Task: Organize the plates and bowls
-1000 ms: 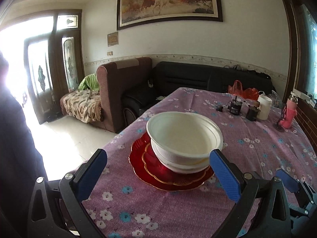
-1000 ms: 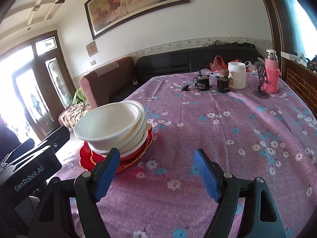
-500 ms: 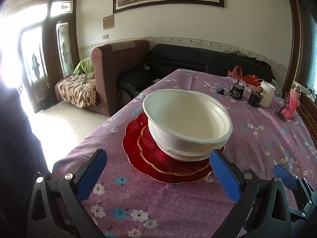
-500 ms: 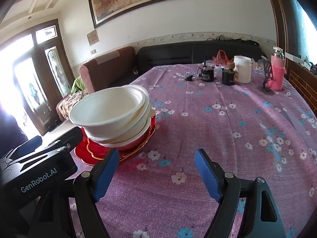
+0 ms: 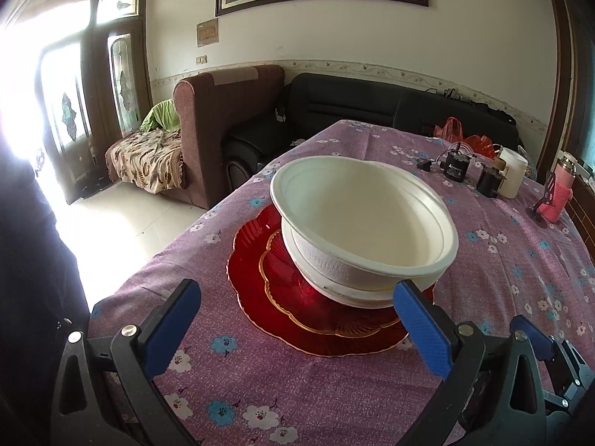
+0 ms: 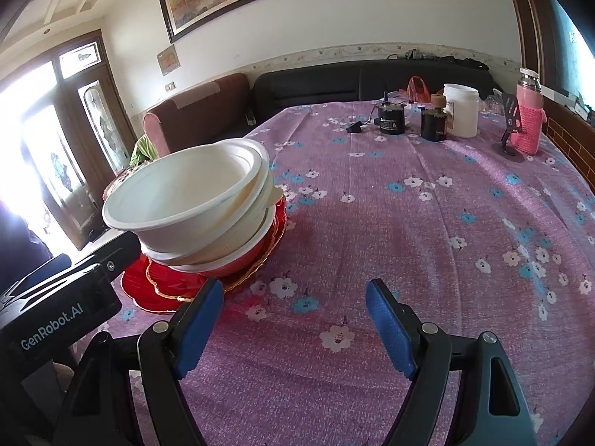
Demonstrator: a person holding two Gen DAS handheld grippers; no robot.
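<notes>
Your nested white foam bowls (image 5: 362, 223) sit tilted on the stacked red scalloped glass plates (image 5: 260, 282), likely gathered to tidy the bench (image 6: 427, 223); from your left claw (image 5: 297, 323), spread wide and empty, they lie at twelve o'clock, from your right claw (image 6: 293, 319), equally wide, at ten

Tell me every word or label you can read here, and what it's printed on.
"GenRobot.AI": white lettering on the black body of the left gripper, seen from the right wrist view.
Label on the black canister: too small to read.
Plaque on the wall: blurred, unreadable.
</notes>
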